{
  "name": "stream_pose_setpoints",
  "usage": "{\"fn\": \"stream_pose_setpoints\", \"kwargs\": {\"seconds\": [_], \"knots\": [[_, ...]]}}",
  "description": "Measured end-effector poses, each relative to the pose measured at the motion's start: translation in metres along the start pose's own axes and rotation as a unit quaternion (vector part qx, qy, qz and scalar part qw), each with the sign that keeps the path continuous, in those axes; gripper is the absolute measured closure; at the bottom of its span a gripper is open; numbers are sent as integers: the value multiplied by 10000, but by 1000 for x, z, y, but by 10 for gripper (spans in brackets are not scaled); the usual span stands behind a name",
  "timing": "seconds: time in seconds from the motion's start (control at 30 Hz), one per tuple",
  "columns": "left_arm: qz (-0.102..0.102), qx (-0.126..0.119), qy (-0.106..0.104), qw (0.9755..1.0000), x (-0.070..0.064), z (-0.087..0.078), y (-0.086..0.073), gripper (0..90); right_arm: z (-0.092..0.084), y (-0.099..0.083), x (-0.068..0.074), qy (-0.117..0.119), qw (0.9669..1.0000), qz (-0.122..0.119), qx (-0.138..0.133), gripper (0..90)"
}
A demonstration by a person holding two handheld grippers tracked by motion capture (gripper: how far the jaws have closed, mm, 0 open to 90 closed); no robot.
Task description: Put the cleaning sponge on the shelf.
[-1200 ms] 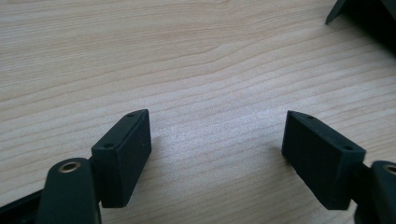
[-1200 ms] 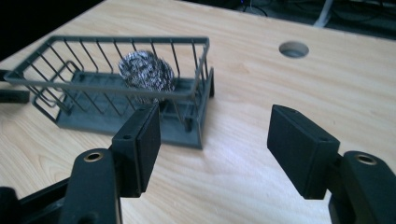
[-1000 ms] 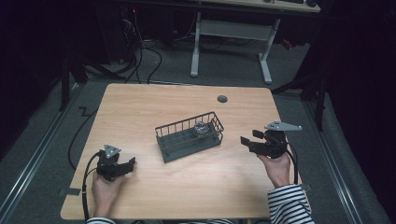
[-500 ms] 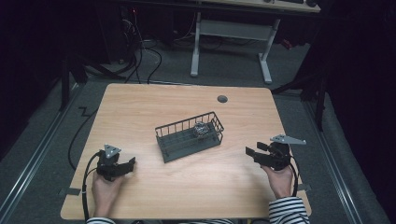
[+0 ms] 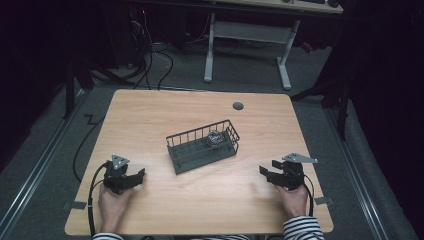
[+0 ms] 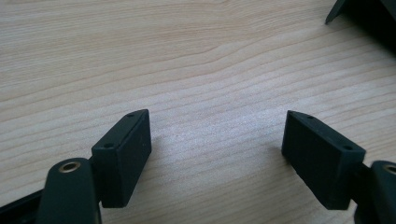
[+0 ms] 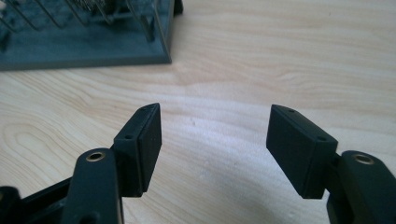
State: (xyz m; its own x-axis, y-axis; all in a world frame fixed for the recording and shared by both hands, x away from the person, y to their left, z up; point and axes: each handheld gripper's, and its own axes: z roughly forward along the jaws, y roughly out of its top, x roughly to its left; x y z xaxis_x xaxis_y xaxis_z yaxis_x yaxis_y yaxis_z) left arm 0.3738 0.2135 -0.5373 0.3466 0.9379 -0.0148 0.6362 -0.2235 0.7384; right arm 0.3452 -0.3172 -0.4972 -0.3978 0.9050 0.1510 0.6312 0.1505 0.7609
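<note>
In the high view, a dark wire basket [image 5: 202,146] sits near the middle of the wooden table [image 5: 150,115], with a small crumpled silvery object [image 5: 215,138] lying inside it toward its right end. The left gripper [image 5: 136,176] rests low at the table's near left, held by the person's left hand [image 5: 112,202]; the right gripper [image 5: 266,172] is at the near right in the right hand [image 5: 292,199], both pointing inward and well apart from the basket. In the left gripper view, the jaws stand parted over bare wood with nothing between them, released. In the right gripper view, the jaws are likewise spread apart and empty above the tabletop, and the basket's base and wires [image 7: 84,37] lie ahead at the upper left, untouched.
</note>
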Motion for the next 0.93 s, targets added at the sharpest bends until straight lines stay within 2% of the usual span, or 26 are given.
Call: {"fn": "stream_pose_setpoints", "kwargs": {"seconds": [0.1,0.4,0.53,0.63,0.93], "knots": [[-2,-1,0,10000,0,0,0,243,10,-8,0,-112,9997,-41,202,356],[1,4,-5,10000,0,0,0,243,23,-19,1,-318,9985,-122,424,343],[0,4,-4,10000,0,0,0,243,25,-20,4,-402,9981,-239,395,341],[3,7,-2,10000,0,0,0,243,27,-24,10,-652,9954,-620,325,332],[19,3,-3,10000,0,0,0,238,27,-24,9,-632,9958,-577,336,321]]}}
